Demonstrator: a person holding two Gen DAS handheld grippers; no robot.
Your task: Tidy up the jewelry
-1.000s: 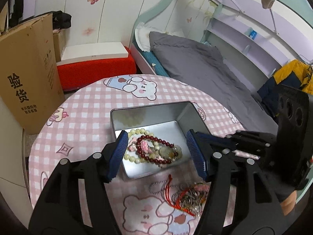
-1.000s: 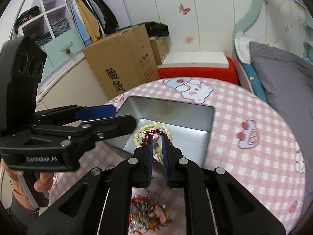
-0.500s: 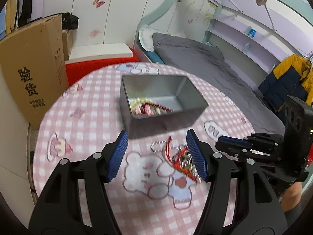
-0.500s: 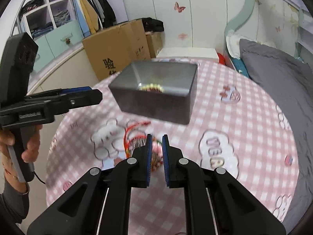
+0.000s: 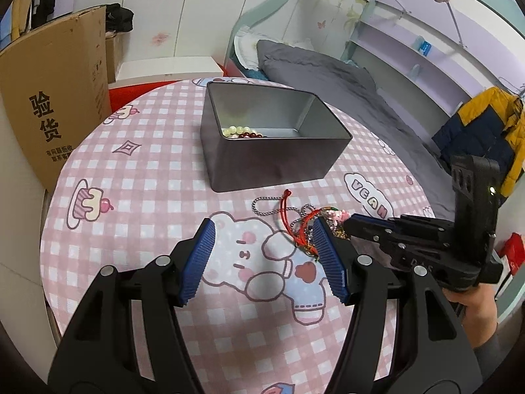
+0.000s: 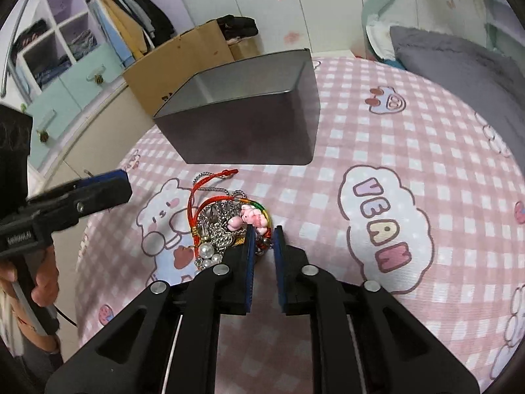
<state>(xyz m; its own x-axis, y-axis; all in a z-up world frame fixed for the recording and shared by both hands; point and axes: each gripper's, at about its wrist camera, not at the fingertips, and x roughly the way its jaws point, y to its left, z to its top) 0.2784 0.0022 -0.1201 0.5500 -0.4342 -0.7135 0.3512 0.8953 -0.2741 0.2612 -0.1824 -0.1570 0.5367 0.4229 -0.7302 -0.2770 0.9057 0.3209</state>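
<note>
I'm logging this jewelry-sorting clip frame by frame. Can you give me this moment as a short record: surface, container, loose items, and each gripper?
surface: round table with a pink checked cloth printed with bears
container: open metal tin, beads visible inside
loose items: tangled jewelry pile on the cloth in front of the tin, with red cords, silver chains, pearls and a pink charm
left gripper: jaws wide apart, nothing between them, beside the pile
right gripper: jaws nearly closed, tips at the pile's edge; whether they pinch anything is unclear
</note>
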